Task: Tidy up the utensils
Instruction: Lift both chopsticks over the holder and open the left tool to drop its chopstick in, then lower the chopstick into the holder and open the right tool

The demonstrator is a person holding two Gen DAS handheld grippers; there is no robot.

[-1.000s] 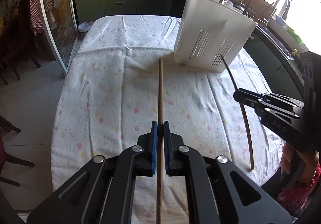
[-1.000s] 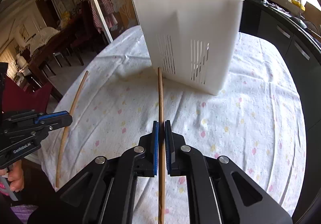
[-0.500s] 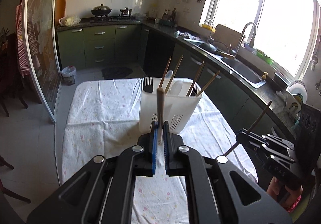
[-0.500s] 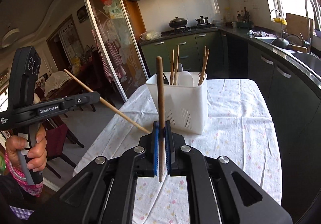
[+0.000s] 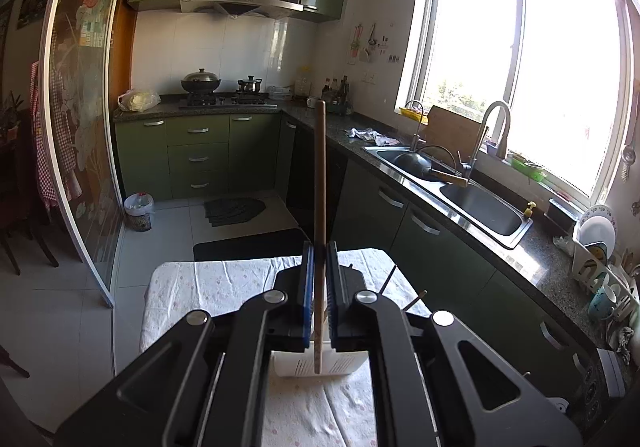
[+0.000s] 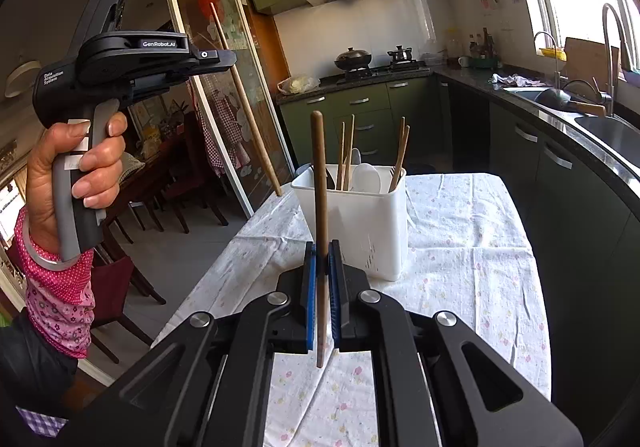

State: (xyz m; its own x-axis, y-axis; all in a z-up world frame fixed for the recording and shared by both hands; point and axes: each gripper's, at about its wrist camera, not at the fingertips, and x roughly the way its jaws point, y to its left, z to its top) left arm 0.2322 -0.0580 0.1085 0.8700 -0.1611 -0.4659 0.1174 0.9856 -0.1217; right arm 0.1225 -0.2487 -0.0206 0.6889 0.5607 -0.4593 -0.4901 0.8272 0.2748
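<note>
Each gripper is clenched on one wooden chopstick: the right gripper (image 6: 321, 279) holds its chopstick (image 6: 319, 183) nearly upright in front of the white utensil holder (image 6: 360, 223), and the left gripper (image 6: 224, 57) holds the other chopstick (image 6: 244, 103) tilted, high at the left of the holder. The holder stands on the flowered tablecloth (image 6: 460, 247) and contains more chopsticks (image 6: 347, 151) and a white spoon (image 6: 366, 177). In the left wrist view the gripper body hides most of the holder (image 5: 304, 365), with the sink (image 5: 476, 207) far right.
</note>
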